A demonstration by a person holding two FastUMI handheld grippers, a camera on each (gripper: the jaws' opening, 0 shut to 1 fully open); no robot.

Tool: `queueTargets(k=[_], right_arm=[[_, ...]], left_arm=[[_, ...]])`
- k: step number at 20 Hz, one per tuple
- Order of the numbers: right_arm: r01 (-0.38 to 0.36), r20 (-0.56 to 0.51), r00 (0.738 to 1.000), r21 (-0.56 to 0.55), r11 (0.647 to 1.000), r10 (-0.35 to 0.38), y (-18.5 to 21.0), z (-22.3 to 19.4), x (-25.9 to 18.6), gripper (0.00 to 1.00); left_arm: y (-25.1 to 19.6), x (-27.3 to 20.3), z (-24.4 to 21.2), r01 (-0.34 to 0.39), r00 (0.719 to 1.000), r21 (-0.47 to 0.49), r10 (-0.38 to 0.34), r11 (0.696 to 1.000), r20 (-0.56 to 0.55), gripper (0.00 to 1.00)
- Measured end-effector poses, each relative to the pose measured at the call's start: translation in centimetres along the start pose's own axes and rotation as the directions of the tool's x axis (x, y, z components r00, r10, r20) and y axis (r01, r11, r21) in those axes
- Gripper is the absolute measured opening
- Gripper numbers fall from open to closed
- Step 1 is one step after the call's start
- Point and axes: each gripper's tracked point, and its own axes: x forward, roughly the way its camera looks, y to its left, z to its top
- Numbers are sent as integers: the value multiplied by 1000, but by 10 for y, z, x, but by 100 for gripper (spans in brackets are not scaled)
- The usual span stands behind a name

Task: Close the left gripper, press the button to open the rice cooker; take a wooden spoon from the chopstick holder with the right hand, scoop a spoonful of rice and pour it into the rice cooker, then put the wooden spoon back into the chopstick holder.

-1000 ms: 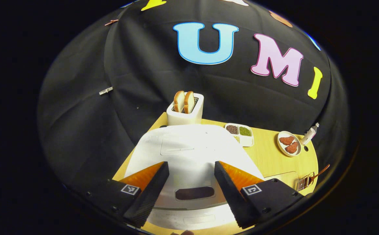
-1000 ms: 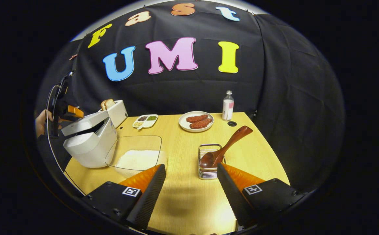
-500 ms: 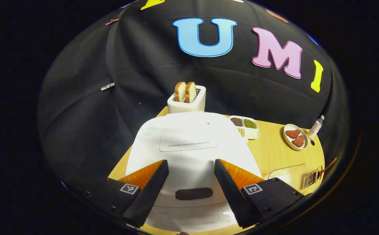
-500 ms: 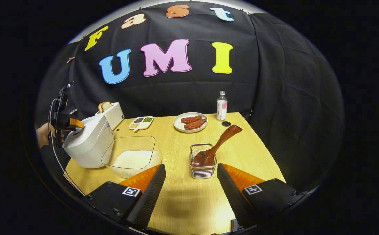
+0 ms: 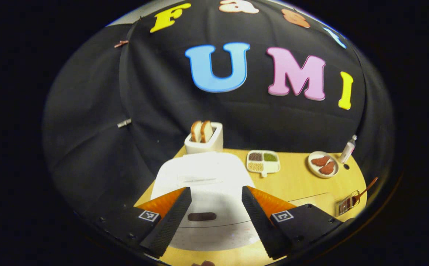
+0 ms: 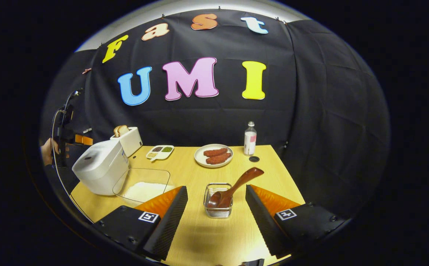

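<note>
Left gripper (image 5: pixel 214 216): fingers wide apart, holding nothing, hanging above the front of the white rounded plastic rice cooker (image 5: pixel 204 181). Lid is down; the dark oval button (image 5: pixel 202 216) shows in the gap between the fingers, no contact visible. In the right gripper view the same gripper (image 6: pixel 83 139) sits at the far left beside the cooker (image 6: pixel 102 170), a hand (image 6: pixel 47 151) behind it.

Right gripper (image 6: pixel 216 218): also spread wide, nothing held, above bare table at the near edge. Square wire chopstick holder (image 6: pixel 218 200) sits just beyond, between the fingers in view. Brown glossy wooden spoon (image 6: pixel 234 187) rests in it bowl-down, handle tilted up to the right.

Around:
- Clear rectangular glass dish of white rice (image 6: pixel 141 184), touching or just beside the cooker, left of the holder.
- White boxy toaster with two bread slices (image 6: pixel 128 138) behind the cooker.
- White divided tray of beans and grains (image 6: pixel 159 152), near the toaster.
- Round white plate with two reddish-brown meat pieces (image 6: pixel 213 155) at the back centre.
- Small clear bottle with a pink-and-white label (image 6: pixel 250 139) beside the plate, next to a round hole in the table.
- Light wood-grain table (image 6: pixel 207 240), matte.

Path from right gripper to the spoon handle looks unobstructed.
</note>
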Motion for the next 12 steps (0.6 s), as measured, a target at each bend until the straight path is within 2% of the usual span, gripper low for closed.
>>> queueTargets(k=[3,6,8,10,12], right_arm=[[25,58,998,-16,1000,-24,-10,37,-8,99],[61,146,987,14,998,-62,-7,70,-35,99],[103,216,970,36,994,-108,-3,84,-63,99],[154,241,957,41,987,-159,4,76,-90,98],[220,227,948,29,975,-221,9,53,-117,98]], left_arm=[[-33,-66,38,31,988,-19,-28,999,151,94],[-49,-123,41,58,972,-21,-51,998,229,96],[-57,-152,29,87,964,-32,-76,996,254,96],[-57,-174,8,122,959,-21,-113,992,261,96],[-50,-189,-7,141,950,33,-145,989,276,96]])
